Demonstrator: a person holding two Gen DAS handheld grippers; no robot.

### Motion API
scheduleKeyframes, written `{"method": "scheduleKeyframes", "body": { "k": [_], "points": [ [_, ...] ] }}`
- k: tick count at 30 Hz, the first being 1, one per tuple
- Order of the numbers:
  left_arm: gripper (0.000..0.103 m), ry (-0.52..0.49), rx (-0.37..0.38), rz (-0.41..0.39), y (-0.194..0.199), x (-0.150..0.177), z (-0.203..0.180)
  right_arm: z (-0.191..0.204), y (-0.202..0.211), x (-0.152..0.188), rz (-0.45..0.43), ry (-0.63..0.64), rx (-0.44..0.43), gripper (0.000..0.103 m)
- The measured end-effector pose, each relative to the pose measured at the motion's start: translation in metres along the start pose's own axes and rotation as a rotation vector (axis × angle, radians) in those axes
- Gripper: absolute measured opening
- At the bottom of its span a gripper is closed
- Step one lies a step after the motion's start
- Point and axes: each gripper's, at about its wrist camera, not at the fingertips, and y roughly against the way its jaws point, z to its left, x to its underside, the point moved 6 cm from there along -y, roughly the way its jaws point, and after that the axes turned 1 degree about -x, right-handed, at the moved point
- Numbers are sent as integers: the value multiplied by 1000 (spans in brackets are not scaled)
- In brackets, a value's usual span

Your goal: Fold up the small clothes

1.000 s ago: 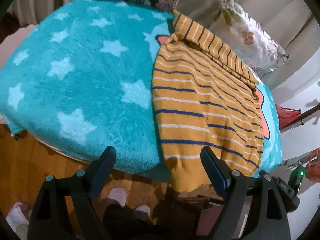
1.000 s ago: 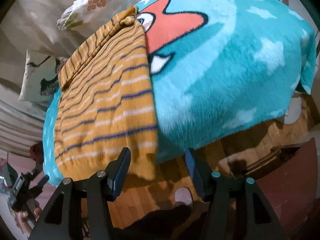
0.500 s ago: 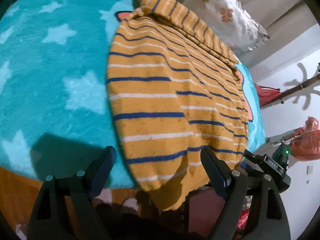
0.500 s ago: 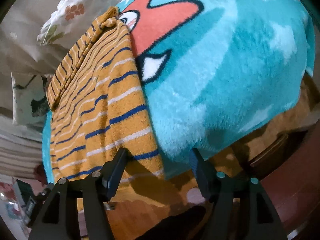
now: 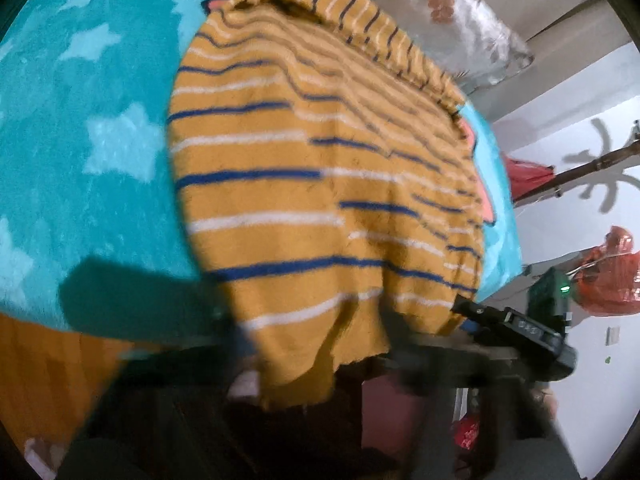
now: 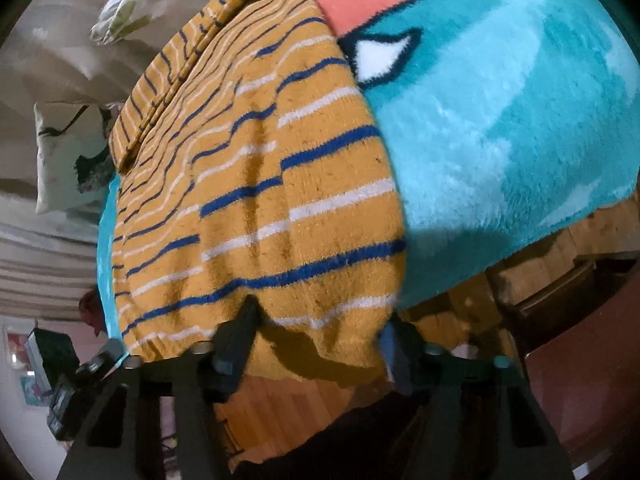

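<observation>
1. A mustard-yellow striped sweater (image 5: pixel 320 184) with navy and white bands lies on a teal star-patterned fleece blanket (image 5: pixel 80 140), its hem hanging over the near edge at the bottom of both frames.
2. The left gripper (image 5: pixel 316 344) is motion-blurred at lower centre of its view; its jaws have closed on the hanging hem.
3. The right gripper (image 6: pixel 320 336) sits at the hem's other corner, lower centre of its view; its jaws are closing with the hem between them, not visibly pressed.
4. Floral pillows (image 6: pixel 132 4) lie beyond the sweater, at the upper left.
</observation>
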Motion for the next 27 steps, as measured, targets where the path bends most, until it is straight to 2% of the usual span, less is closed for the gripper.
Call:
{"method": "scheduleKeyframes", "body": {
  "k": [1, 2, 3, 8, 12, 14, 17, 21, 24, 27],
  "points": [
    [9, 16, -11, 24, -2, 0, 0, 2, 2, 0, 10, 22, 0, 40],
    [8, 36, -11, 10, 0, 0, -1, 5, 4, 1, 16, 46, -3, 25],
    [8, 40, -7, -2, 4, -1, -2, 10, 7, 2, 27, 83, -6, 17],
    [8, 83, 25, -110, 36, -4, -21, 38, 38, 5, 40, 313, -6, 14],
    [8, 138, 63, -208, 64, -22, -30, 56, 63, -8, 39, 359, -93, 14],
    [8, 143, 69, -248, 75, -42, -33, 68, 73, -24, 25, 385, -129, 14],
    [8, 149, 72, -281, 79, -82, -37, 90, 80, -57, 8, 392, -195, 14],
    [8, 120, 73, -309, 77, -155, -40, 128, 73, -119, -29, 345, -270, 14],
    [8, 96, 73, -309, 62, -221, -39, 158, 62, -175, -86, 342, -263, 14],
    [8, 88, 51, -288, 29, -297, -34, 183, 38, -228, -103, 311, -247, 14]
  ]
}}
